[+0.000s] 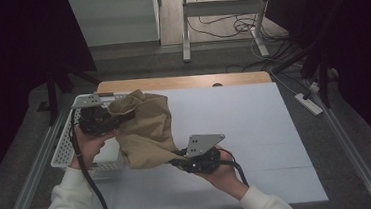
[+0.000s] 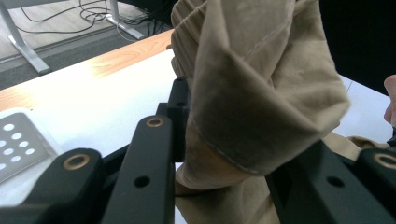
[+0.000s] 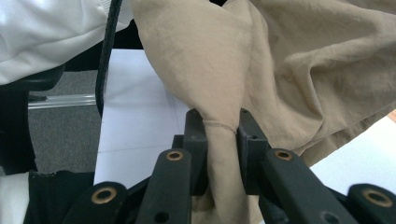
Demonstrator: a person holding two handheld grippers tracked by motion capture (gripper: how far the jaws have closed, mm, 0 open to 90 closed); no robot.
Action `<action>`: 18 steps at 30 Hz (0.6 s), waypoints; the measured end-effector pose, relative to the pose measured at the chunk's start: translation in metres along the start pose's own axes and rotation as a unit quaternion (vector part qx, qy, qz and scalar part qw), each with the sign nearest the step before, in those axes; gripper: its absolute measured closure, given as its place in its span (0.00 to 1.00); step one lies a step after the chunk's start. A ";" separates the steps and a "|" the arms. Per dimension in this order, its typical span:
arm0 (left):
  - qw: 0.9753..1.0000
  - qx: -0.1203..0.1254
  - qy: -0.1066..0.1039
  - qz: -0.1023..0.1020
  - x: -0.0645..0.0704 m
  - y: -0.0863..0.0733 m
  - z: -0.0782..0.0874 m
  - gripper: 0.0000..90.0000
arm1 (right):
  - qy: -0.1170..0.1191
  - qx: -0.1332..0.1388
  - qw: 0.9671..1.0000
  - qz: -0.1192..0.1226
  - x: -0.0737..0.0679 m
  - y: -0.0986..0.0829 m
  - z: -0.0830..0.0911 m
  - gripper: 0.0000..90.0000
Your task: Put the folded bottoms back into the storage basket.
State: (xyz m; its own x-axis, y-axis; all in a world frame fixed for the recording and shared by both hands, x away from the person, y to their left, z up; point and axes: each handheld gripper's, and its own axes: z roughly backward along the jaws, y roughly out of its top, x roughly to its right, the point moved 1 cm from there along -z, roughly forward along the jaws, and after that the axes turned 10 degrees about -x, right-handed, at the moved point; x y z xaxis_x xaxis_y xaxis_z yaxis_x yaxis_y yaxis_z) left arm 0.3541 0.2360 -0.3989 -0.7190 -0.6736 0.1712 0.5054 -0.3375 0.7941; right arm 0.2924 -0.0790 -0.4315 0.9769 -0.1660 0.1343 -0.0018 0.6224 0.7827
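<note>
A crumpled tan cloth (image 1: pixel 145 127) hangs lifted above the left half of the white table (image 1: pixel 255 129), held between both grippers. My left gripper (image 1: pixel 117 119) grips its upper left part; in the left gripper view a thick folded bundle of the cloth (image 2: pixel 261 84) sits between the black jaws of that gripper (image 2: pixel 233 121). My right gripper (image 1: pixel 178 160) holds the lower right edge. In the right gripper view its jaws (image 3: pixel 220 135) pinch a narrow gathered fold of the cloth (image 3: pixel 289 70), which spreads out above them.
A white perforated basket (image 1: pixel 61 149) lies at the table's left edge under the left hand; its corner (image 2: pixel 18 140) appears in the left gripper view. Beyond the table's wooden far edge (image 1: pixel 182 82) are desk legs and cables on the floor.
</note>
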 end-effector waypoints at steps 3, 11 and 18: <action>1.000 0.002 0.002 0.003 -0.002 -0.001 0.003 0.78 | 0.000 0.002 1.000 0.001 0.001 0.002 -0.002 0.86; 1.000 0.006 0.007 0.012 -0.008 -0.004 0.009 0.78 | 0.001 0.005 1.000 0.003 0.002 0.007 -0.008 0.86; 1.000 0.004 0.013 0.017 -0.013 -0.007 0.013 0.78 | 0.003 0.007 1.000 0.005 0.004 0.011 -0.015 0.86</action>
State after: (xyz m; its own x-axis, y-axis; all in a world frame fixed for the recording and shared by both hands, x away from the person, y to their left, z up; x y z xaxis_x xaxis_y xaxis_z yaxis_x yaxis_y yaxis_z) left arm 0.3539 0.2554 -0.3992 -0.6886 -0.7017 0.1829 0.5258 -0.3094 0.7923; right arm 0.2994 -0.0617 -0.4313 0.9783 -0.1539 0.1388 -0.0155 0.6132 0.7898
